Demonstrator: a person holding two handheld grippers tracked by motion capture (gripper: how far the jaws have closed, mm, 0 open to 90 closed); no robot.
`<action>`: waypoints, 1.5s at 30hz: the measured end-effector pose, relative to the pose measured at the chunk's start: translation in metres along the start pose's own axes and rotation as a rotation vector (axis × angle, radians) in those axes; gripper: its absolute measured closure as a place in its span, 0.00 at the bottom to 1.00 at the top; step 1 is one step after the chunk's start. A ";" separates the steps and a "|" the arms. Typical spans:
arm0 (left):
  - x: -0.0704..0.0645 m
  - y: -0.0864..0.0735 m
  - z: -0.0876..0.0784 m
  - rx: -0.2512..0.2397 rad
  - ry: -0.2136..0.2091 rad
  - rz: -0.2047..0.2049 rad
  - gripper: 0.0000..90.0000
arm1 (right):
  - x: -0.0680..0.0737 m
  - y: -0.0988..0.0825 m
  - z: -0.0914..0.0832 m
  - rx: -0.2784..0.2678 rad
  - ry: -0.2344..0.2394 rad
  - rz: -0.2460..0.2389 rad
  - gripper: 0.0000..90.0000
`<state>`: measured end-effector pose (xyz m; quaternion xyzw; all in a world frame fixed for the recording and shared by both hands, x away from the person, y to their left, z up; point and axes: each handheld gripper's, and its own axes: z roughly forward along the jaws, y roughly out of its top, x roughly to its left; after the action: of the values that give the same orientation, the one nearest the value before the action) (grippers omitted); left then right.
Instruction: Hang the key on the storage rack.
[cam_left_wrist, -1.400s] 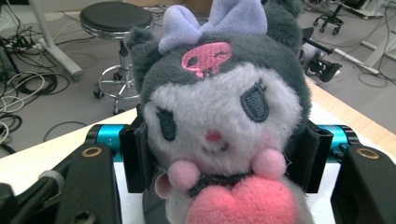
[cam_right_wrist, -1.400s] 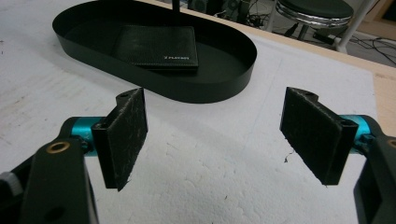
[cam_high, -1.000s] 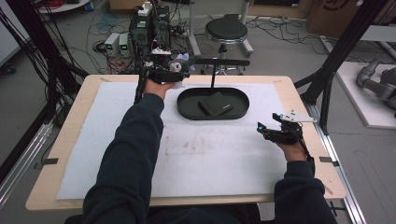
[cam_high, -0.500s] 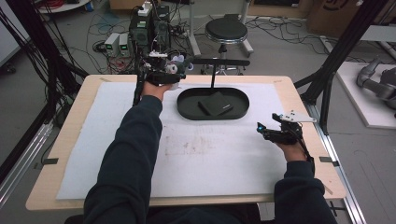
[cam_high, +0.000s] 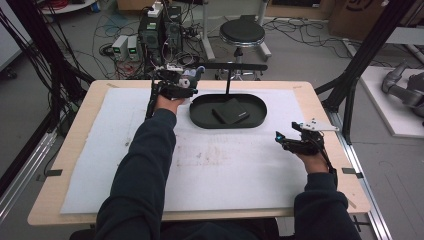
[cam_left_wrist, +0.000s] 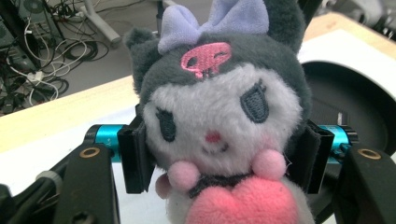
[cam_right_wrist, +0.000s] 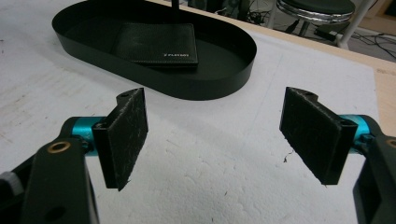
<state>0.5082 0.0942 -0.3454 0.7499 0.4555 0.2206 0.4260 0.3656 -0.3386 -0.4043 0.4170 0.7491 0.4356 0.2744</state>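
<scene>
My left gripper is shut on a small plush toy with a dark grey hood, white face, lilac bow and pink heart. Its pads press on both sides of the head. In the high view this gripper holds the plush toy just left of the black oval tray, near the table's far edge. A black wallet lies flat in the tray. My right gripper rests low at the right of the white mat, open, with nothing between its pads.
A black T-shaped stand rises from the tray's far side. In the right gripper view the tray and the wallet lie ahead. A white mat covers the wooden table. Cables, boxes and a stool sit on the floor beyond.
My left hand has sunk a little with the plush toy still gripped. The right hand has kept still.
</scene>
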 end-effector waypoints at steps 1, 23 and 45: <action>-0.002 0.000 0.002 0.009 0.002 0.009 0.40 | 0.000 0.000 0.000 -0.001 0.002 -0.002 0.27; -0.005 -0.017 0.024 0.066 0.020 -0.017 0.31 | -0.004 -0.003 -0.005 0.001 -0.002 0.010 0.27; 0.011 -0.077 -0.086 -0.253 -0.160 -0.024 0.26 | -0.001 -0.005 -0.002 0.011 0.013 -0.026 0.24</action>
<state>0.4136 0.1585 -0.3646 0.6997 0.3977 0.2108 0.5548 0.3626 -0.3416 -0.4072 0.4060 0.7586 0.4305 0.2727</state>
